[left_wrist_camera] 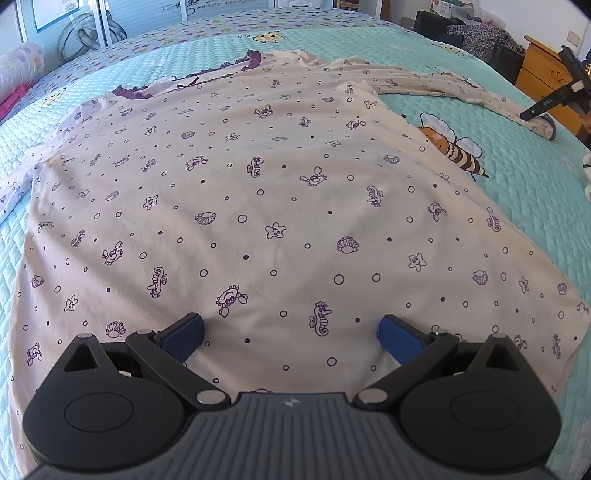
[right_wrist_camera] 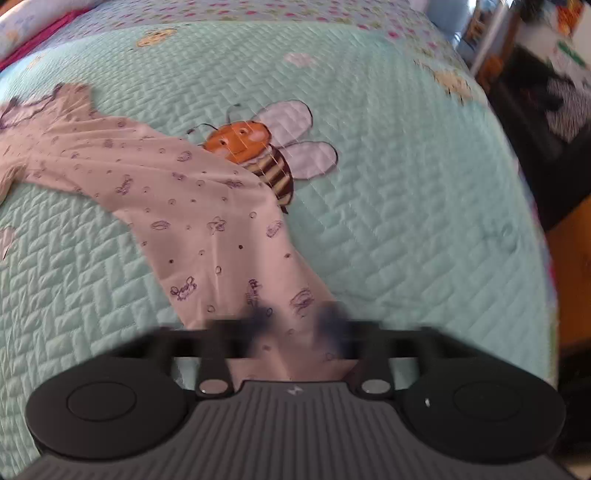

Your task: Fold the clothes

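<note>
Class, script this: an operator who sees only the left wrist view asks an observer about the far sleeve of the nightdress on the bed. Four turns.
Operator: Has the right gripper got the sleeve?
Observer: Yes. The right gripper is shut on the cream, sea-creature-print long sleeve.
Operator: How does the sleeve lie?
Observer: Stretched out on the quilted turquoise bedspread, covering part of an orange-faced bee print.

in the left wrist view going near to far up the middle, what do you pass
left gripper → nightdress body → purple lace collar → teal quilt → dotted quilt border
</note>
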`<action>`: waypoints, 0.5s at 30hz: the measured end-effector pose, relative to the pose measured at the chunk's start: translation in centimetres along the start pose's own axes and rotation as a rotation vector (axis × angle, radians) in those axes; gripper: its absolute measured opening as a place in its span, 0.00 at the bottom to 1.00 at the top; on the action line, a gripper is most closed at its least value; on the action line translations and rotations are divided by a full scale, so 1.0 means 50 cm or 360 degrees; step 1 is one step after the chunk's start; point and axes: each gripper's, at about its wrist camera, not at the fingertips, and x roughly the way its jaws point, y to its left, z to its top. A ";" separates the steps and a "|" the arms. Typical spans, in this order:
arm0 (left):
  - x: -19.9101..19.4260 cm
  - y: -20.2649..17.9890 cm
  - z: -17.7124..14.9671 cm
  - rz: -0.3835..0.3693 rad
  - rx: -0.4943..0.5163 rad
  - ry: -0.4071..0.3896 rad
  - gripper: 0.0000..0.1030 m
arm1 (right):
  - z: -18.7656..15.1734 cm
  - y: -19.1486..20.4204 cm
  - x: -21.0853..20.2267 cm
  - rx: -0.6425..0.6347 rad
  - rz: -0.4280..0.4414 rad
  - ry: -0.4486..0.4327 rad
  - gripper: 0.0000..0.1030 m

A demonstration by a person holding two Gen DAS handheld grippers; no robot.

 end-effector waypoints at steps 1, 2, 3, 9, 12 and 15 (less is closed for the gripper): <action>0.000 0.000 0.000 0.0000 -0.0001 0.0001 1.00 | 0.002 -0.013 0.005 0.0097 0.0004 -0.0036 0.06; 0.001 0.000 0.001 0.0000 -0.0001 0.0003 1.00 | 0.005 -0.025 0.010 0.0193 0.0007 -0.0072 0.06; 0.001 0.001 0.001 -0.0002 0.0000 0.0003 1.00 | 0.011 -0.035 0.016 0.0281 0.0004 -0.0102 0.06; 0.001 0.001 0.001 -0.0005 0.0000 0.0004 1.00 | 0.050 -0.076 0.063 0.0619 -0.0091 -0.0179 0.05; 0.001 0.000 0.000 -0.0003 -0.0002 0.0002 1.00 | 0.055 -0.087 0.074 0.0660 -0.0142 -0.0211 0.09; 0.001 0.000 -0.001 0.0001 -0.0004 -0.0001 1.00 | 0.038 -0.099 0.040 0.0825 -0.0102 -0.0369 0.45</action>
